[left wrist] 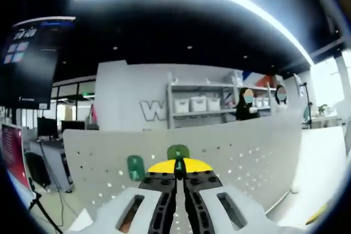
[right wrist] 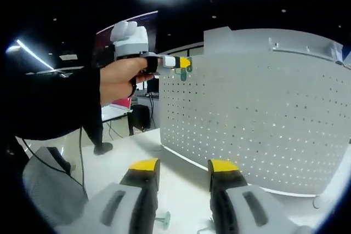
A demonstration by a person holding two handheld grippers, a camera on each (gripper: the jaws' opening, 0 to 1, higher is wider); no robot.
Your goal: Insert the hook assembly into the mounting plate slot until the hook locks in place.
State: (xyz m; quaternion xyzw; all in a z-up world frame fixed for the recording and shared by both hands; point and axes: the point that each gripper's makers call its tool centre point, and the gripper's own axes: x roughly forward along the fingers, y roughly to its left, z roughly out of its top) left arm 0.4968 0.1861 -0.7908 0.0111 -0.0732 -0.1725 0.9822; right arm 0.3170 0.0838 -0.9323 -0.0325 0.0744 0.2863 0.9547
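White pegboard (right wrist: 258,119) (green hook (left wrist: 178,152) clamped)

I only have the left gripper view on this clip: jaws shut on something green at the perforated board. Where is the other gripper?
Observer: The right gripper hovers open above the white table, holding nothing.
Operator: Anything loose down there?
Observer: A small green piece lies on the table between its jaws.
Operator: Where on the board am I?
Observer: The left gripper holds the green hook by the pegboard, near its upper corner in that view.
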